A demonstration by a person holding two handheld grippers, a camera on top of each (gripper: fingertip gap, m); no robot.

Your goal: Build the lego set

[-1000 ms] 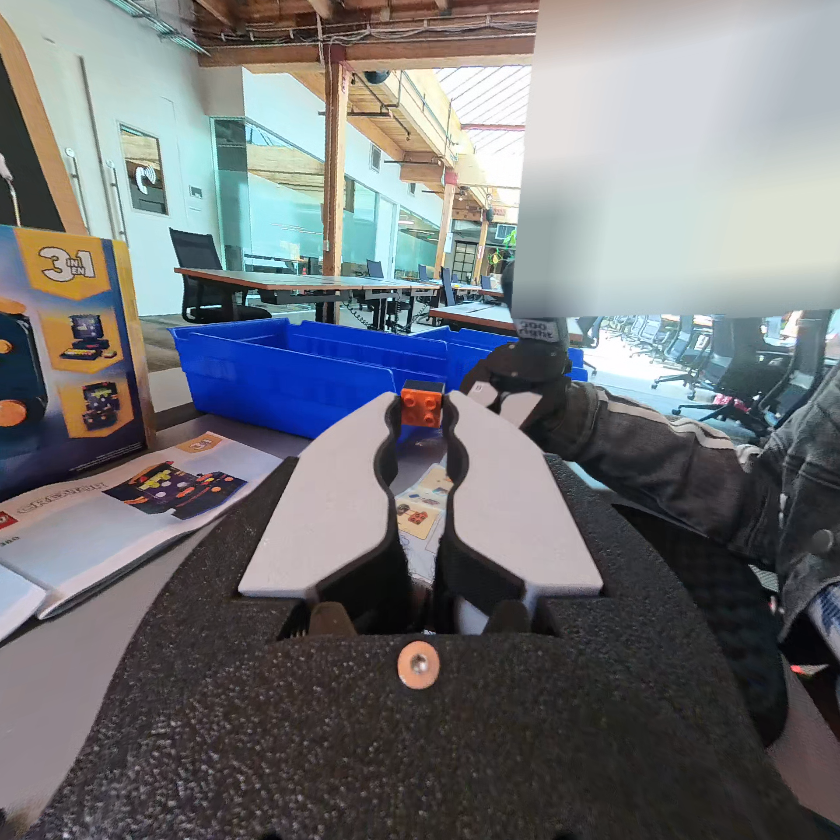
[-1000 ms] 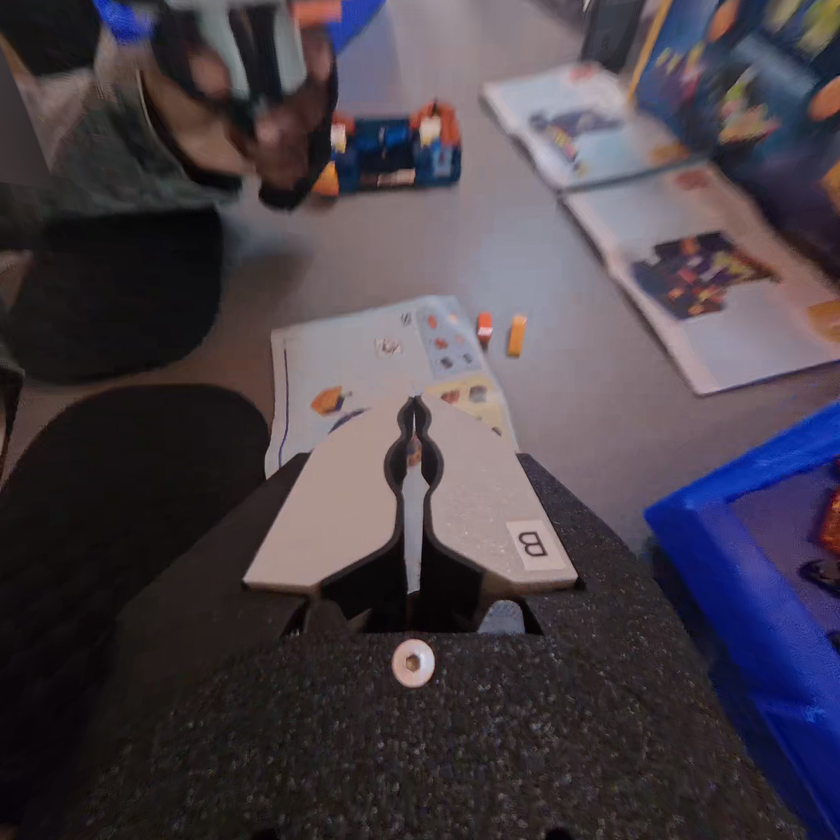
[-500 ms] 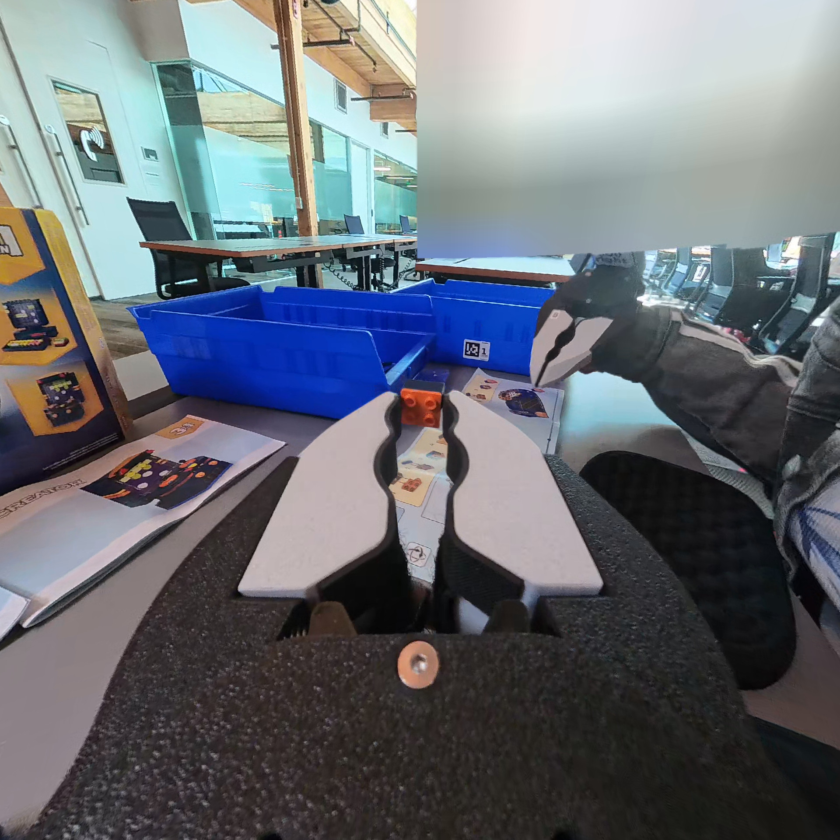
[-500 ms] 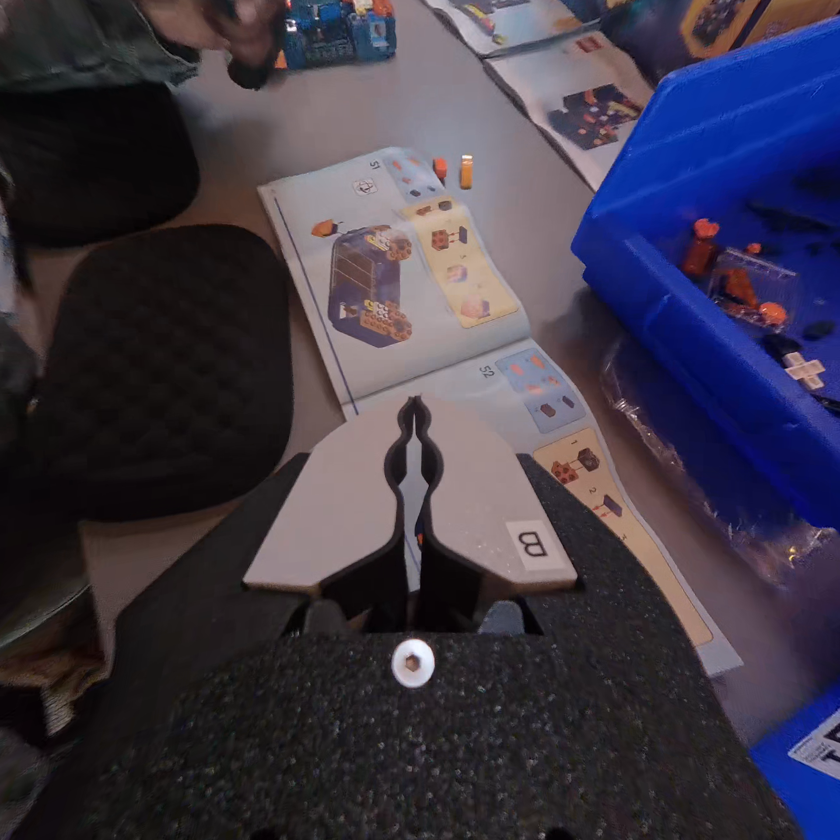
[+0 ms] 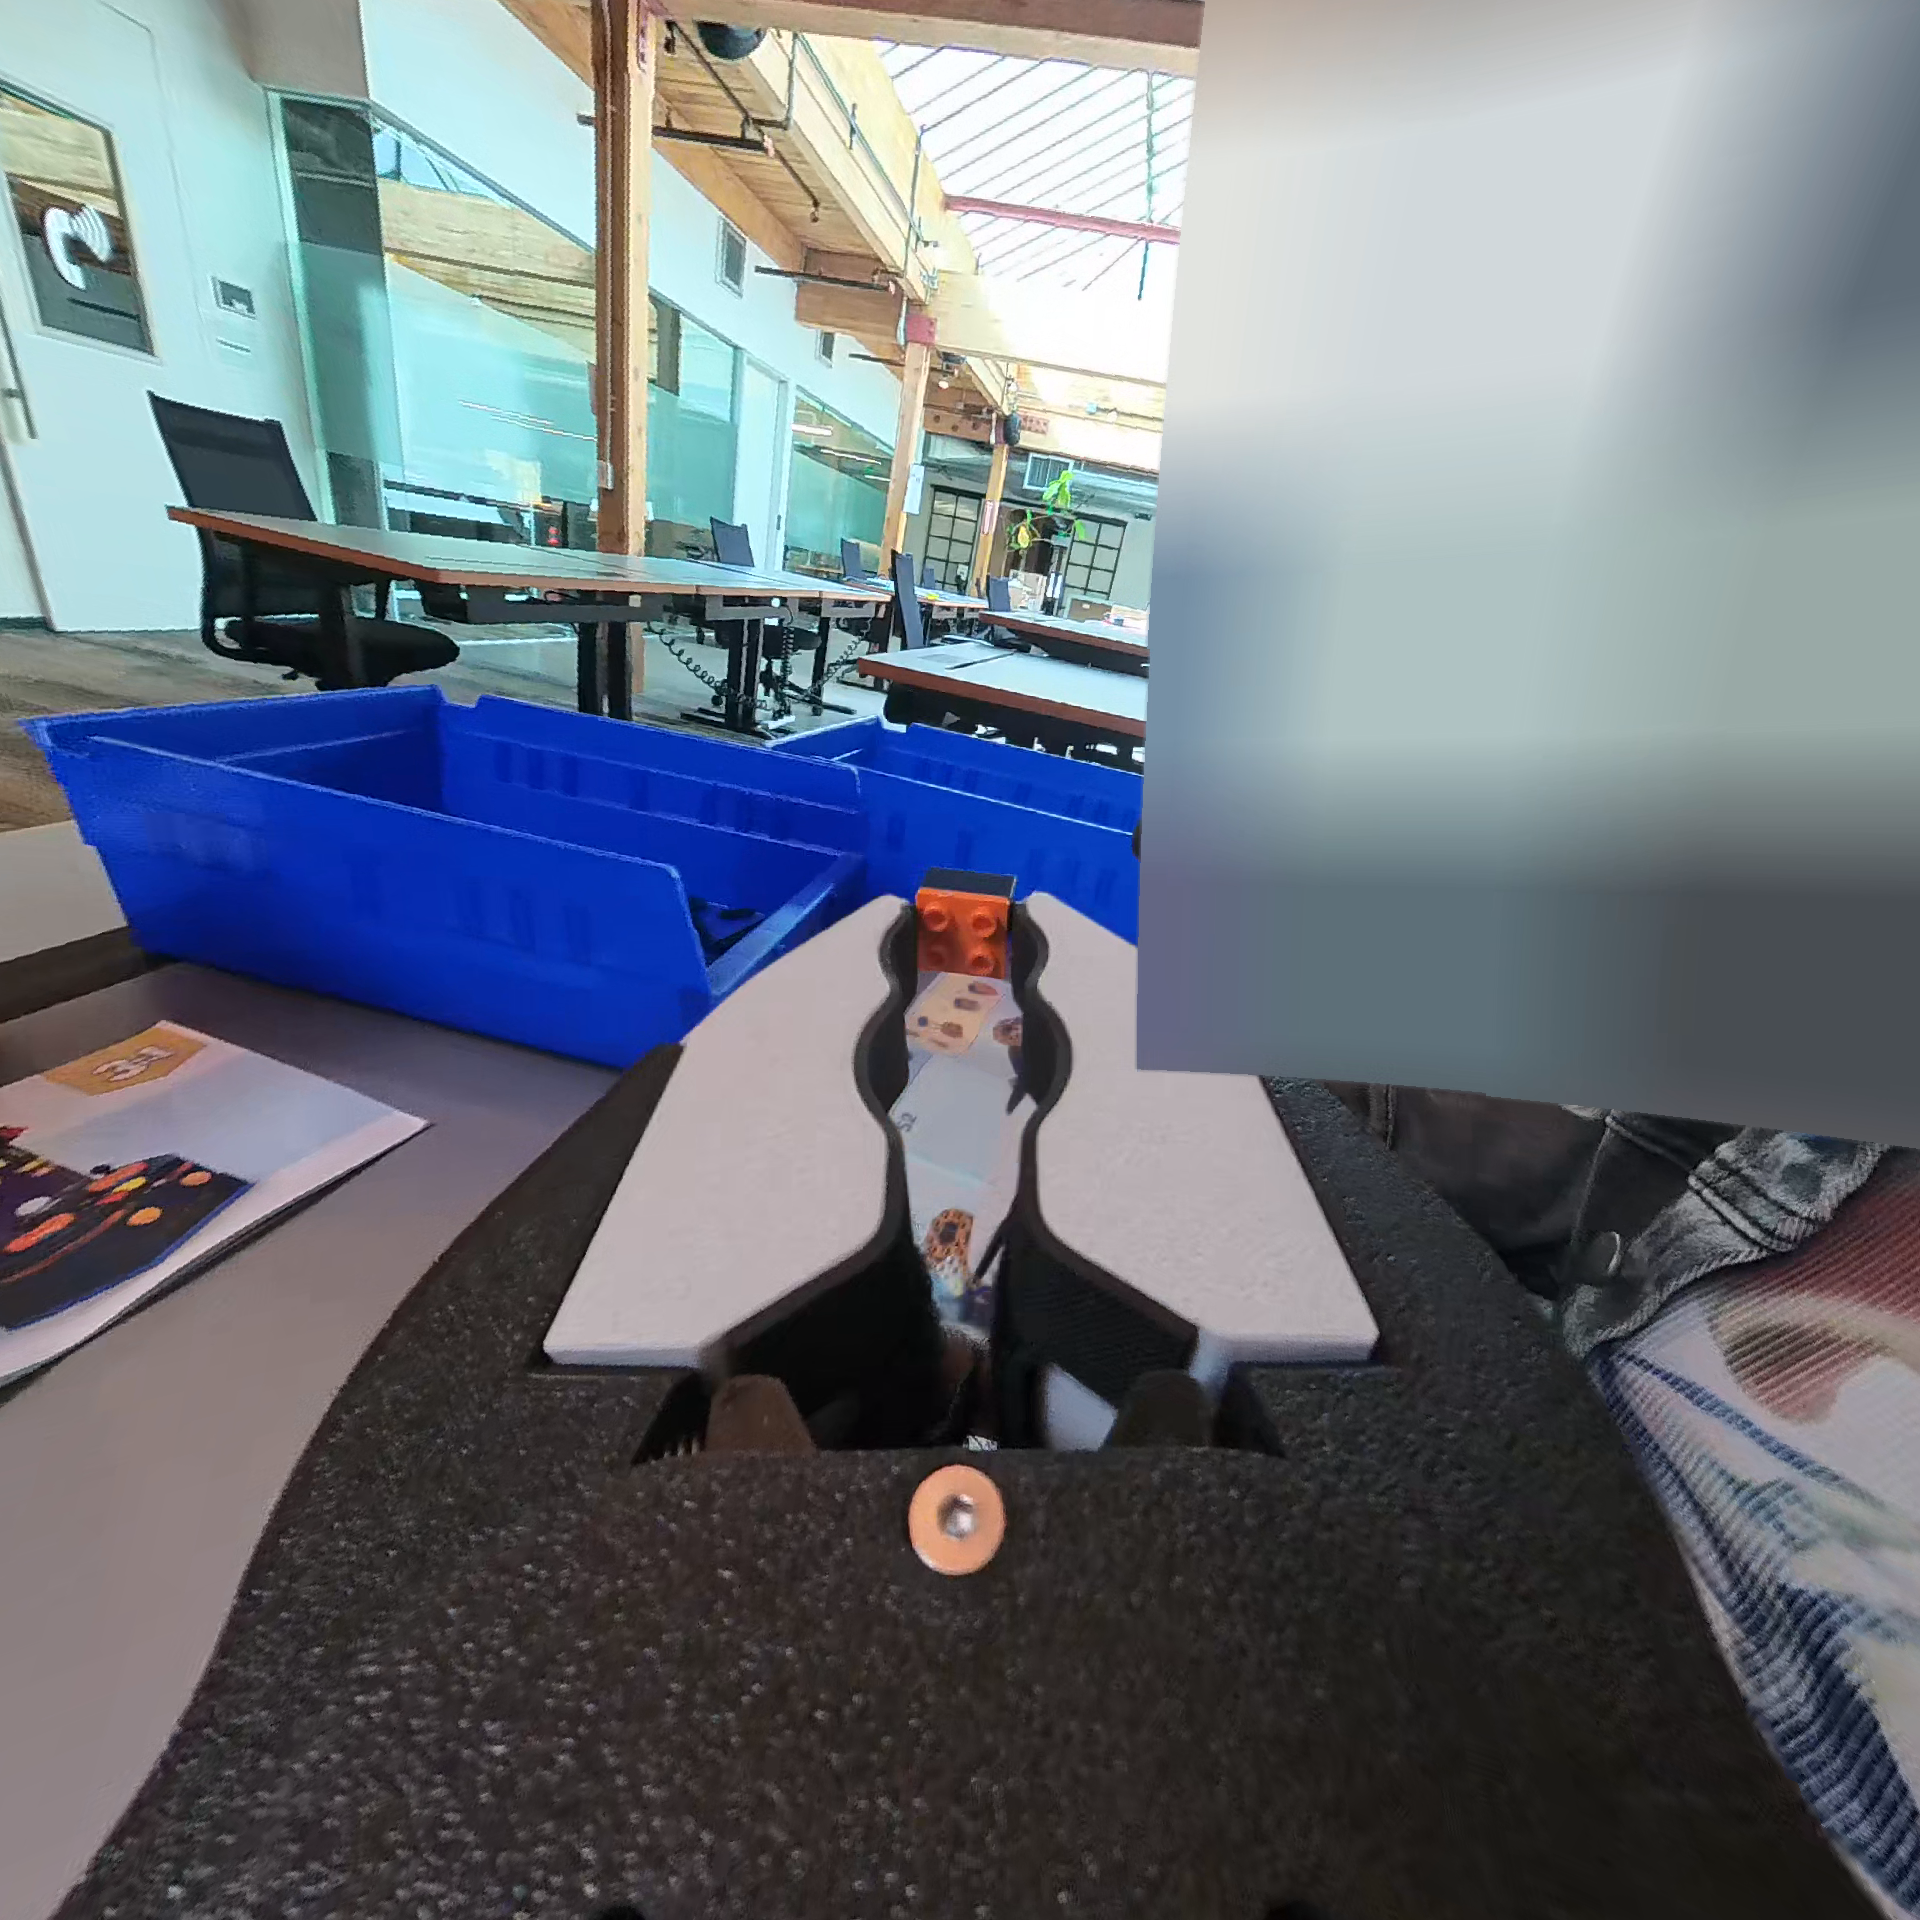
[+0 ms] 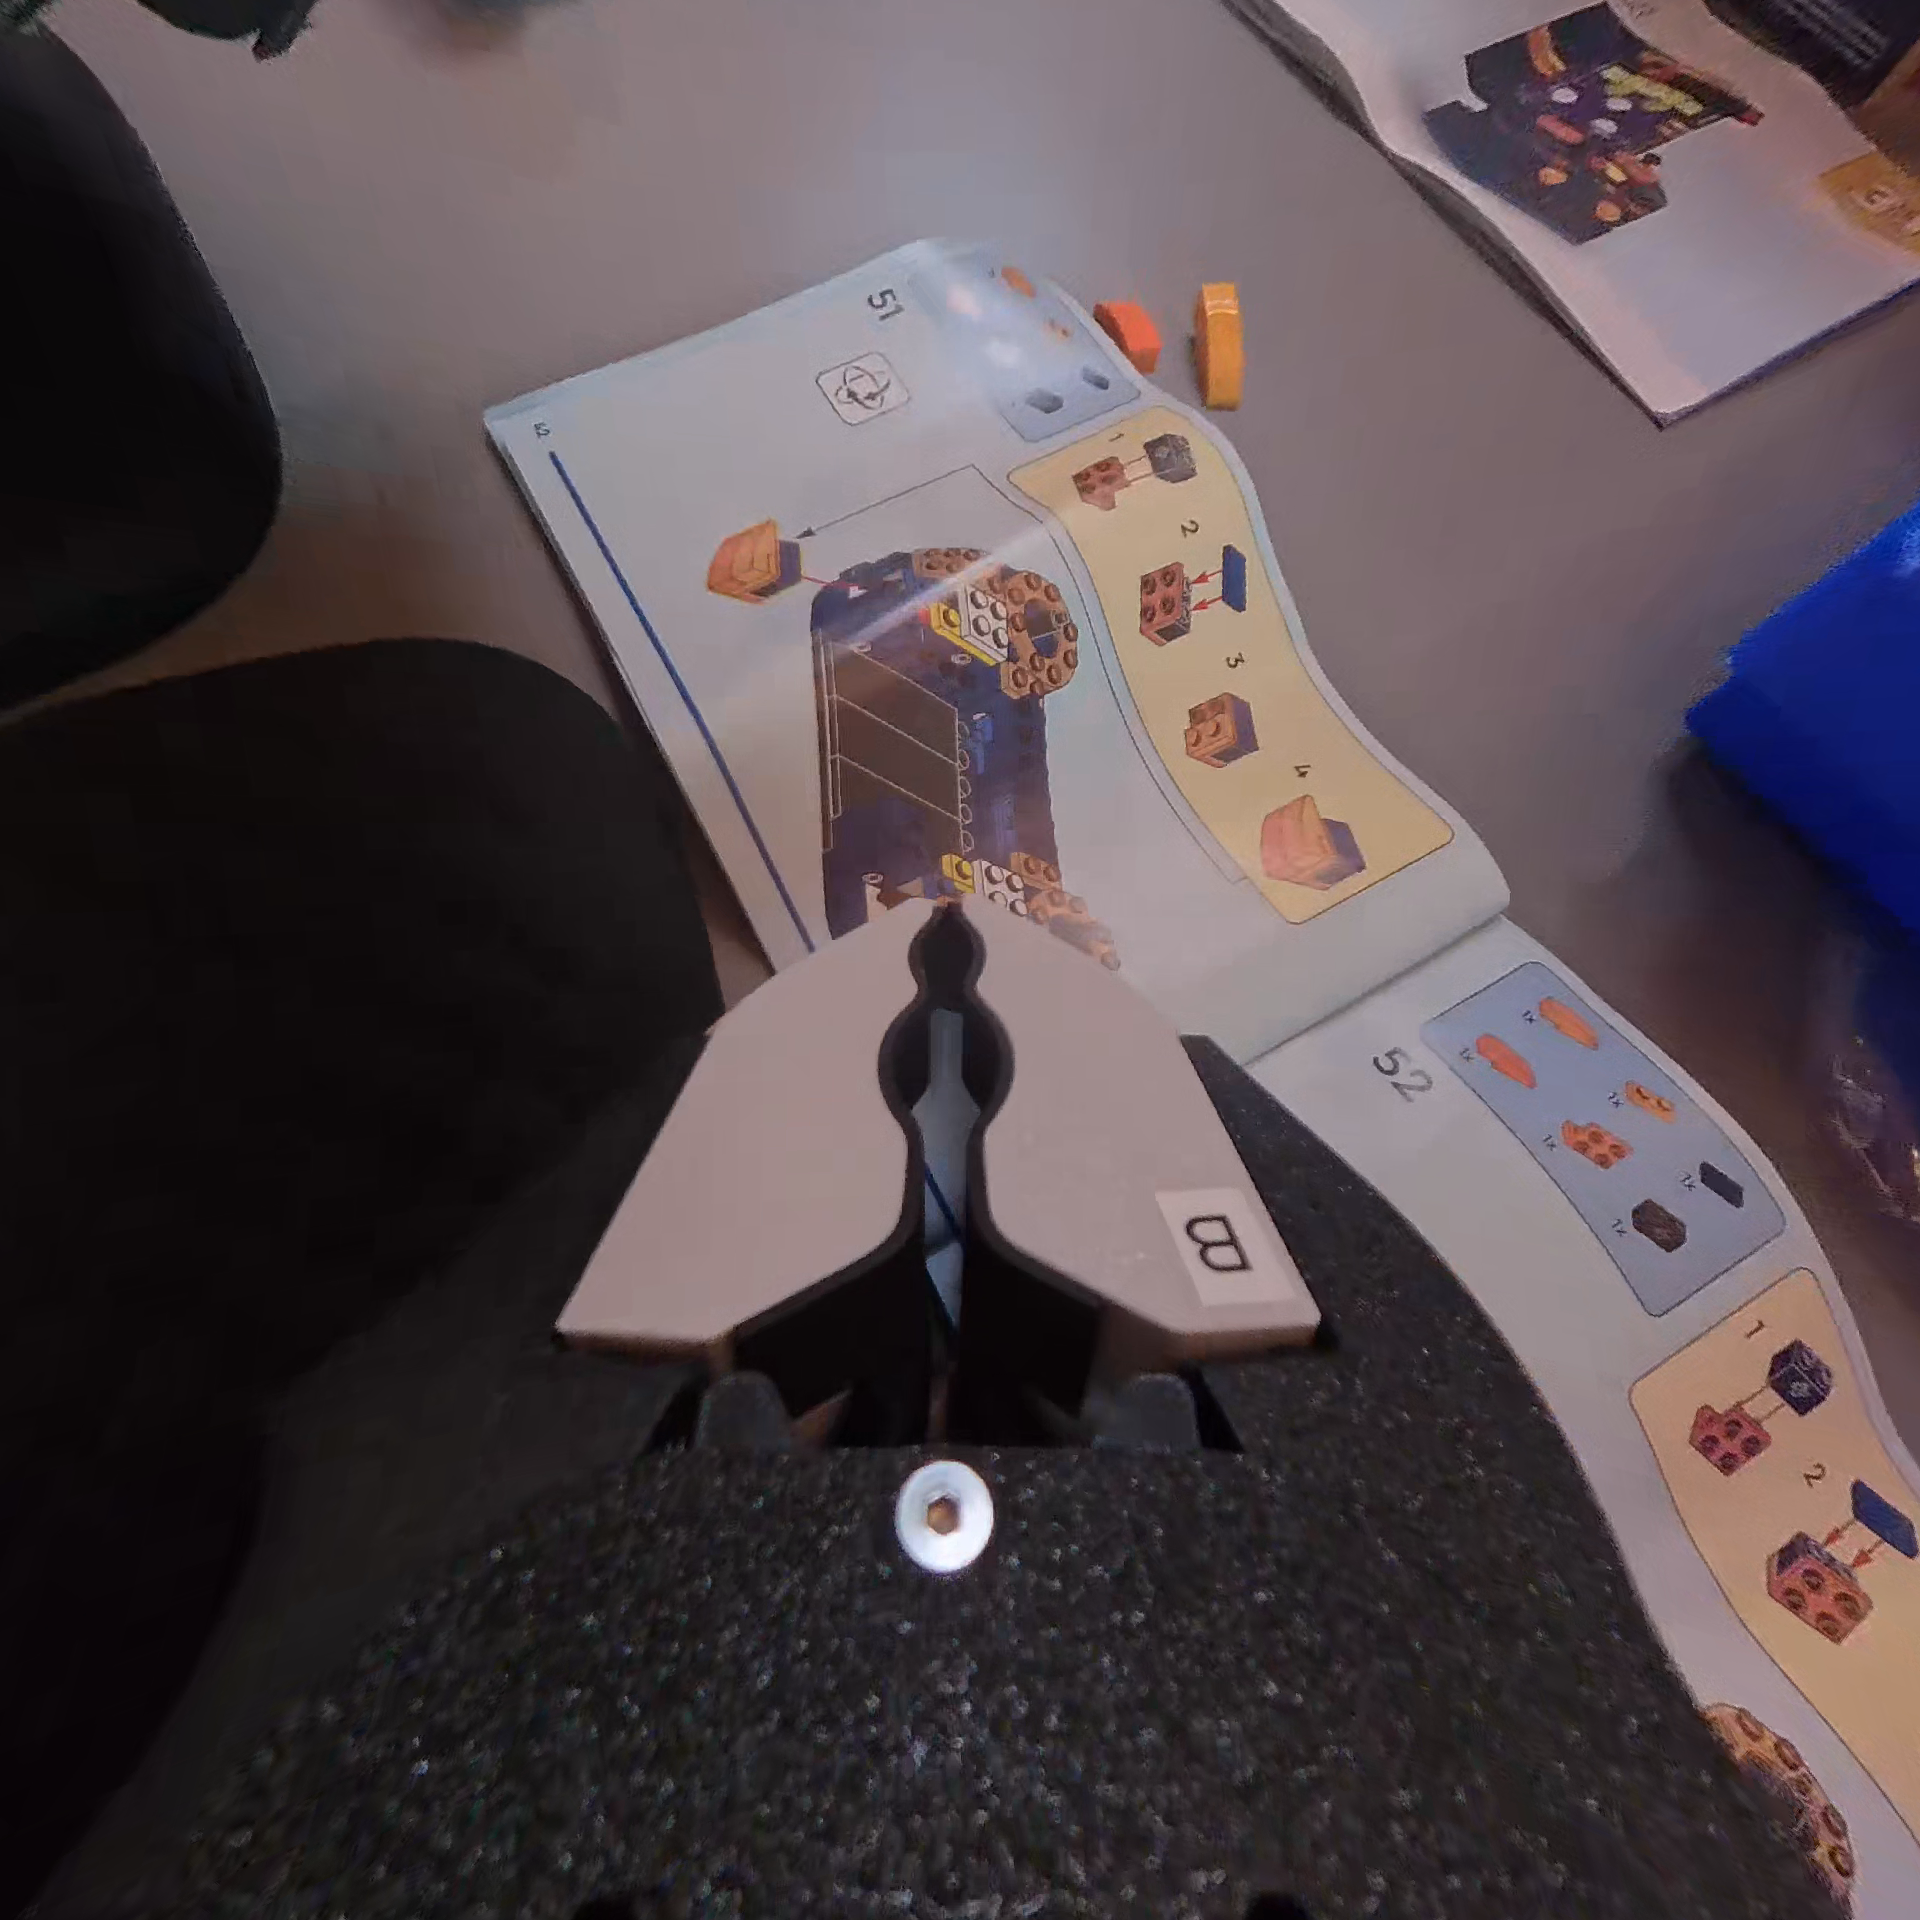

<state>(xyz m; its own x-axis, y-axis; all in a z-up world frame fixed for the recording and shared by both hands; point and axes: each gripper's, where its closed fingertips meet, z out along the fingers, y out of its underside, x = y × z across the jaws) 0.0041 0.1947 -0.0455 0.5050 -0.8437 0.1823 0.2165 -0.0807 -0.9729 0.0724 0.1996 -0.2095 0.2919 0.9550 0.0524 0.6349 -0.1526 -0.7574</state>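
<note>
Orange on its studded face and dark navy on the side behind it, a small square plastic toy brick (image 5: 962, 933) sits at the very tips of the left gripper (image 5: 964, 935), both grey fingers (image 5: 821, 1049) pressing its sides so that it is clamped, lifted off the table, its four studs turned back toward the camera. It has no clear long axis; its stud face lies across the line of the fingers. Below and beyond the brick, seen through the gap between the fingers, lies an open pale-blue paper instruction booklet (image 6: 1049, 644), and past that stand two blue plastic bins (image 5: 416, 862) on the grey table (image 5: 499, 1049). A second booklet (image 5: 156, 1164) lies to the left. The right gripper (image 6: 943, 914) hangs over the open booklet with its grey fingertips closed against each other and nothing visible between them. Two loose pieces, a small orange one (image 6: 1127, 330) and a yellow-orange one (image 6: 1218, 343), lie on the table just past the booklet's far edge, ahead of the right gripper and well apart from it; which gripper is nearer them cannot be told.
</note>
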